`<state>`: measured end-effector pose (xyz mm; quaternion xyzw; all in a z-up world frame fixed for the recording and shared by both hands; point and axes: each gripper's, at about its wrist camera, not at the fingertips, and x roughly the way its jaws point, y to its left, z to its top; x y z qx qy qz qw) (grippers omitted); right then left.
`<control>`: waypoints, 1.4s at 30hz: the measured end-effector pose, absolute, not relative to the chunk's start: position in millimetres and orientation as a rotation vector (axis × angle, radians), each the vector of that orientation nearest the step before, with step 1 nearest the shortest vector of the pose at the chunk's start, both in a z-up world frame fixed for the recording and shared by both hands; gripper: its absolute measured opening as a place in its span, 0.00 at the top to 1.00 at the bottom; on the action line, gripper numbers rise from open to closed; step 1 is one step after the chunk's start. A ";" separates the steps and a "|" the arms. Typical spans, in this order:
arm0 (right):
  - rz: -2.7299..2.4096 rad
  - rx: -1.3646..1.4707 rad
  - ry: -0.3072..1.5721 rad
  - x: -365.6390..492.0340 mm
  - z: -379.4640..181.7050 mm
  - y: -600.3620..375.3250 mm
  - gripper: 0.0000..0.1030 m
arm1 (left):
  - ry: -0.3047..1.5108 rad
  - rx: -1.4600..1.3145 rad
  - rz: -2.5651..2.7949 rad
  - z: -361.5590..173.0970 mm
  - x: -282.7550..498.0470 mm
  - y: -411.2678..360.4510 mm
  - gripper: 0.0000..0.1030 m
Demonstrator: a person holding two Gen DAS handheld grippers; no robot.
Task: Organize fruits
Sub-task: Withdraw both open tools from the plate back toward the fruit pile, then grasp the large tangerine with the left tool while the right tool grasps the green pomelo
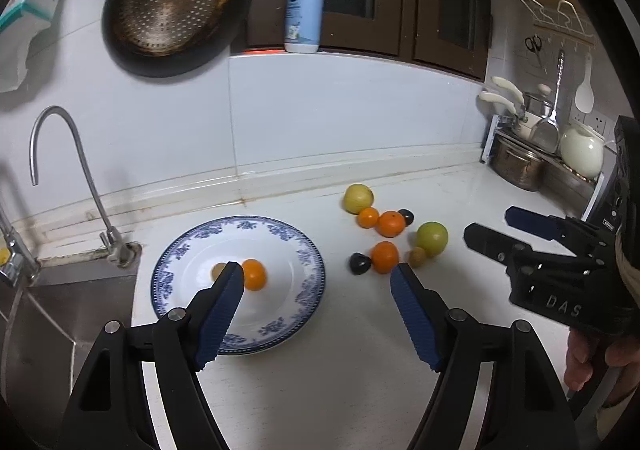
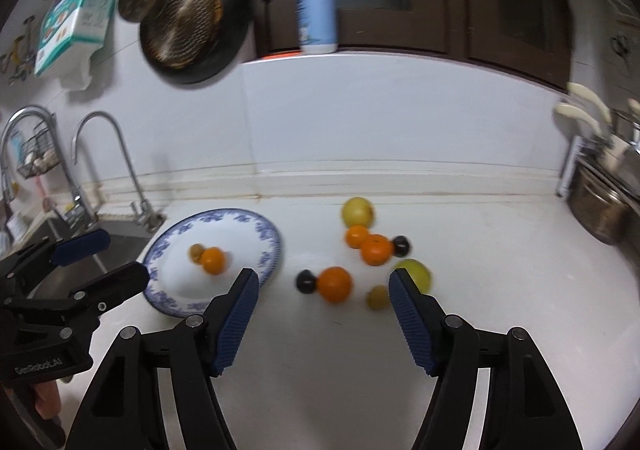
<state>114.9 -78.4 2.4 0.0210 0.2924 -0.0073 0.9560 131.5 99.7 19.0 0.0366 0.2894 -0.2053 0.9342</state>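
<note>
Both grippers hang over the counter with nothing in them: the left gripper spread wide across the near rim of the blue-patterned plate, the right gripper just as spread, aimed at the loose fruit. Two pieces already sit on the plate, a small orange touching a little brownish fruit half hidden behind the left pad.

The rest lies in a cluster toward the back edge, right of the plate: a yellow-green fruit nearest the wall, two oranges touching, a dark round fruit beside them, then closer in another dark one against a big orange, a small yellowish one and a green fruit.

These look light, round and smooth-skinned, so I'd expect them to roll (and squirt out of an off-centre pinch). Take each across its widest middle, firm for the oranges, softer for the dark ones, which may bruise.

The left wrist view is sharp and shows the right gripper side-on with a hand beneath it; the right wrist view is smeared, but it shows the sink by the counter's left end and a second tap.
</note>
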 end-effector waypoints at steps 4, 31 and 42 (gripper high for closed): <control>-0.080 0.051 0.581 107.8 2.7 -94.3 0.34 | 0.586 0.084 -0.429 17.0 131.6 88.4 0.27; 0.023 0.188 0.697 166.8 -52.7 -178.4 0.34 | 0.556 0.302 -0.514 -38.3 173.6 -11.7 0.35; 0.041 0.325 0.756 198.0 -86.4 -193.2 0.34 | 0.612 0.384 -0.577 -66.4 196.4 -32.4 0.45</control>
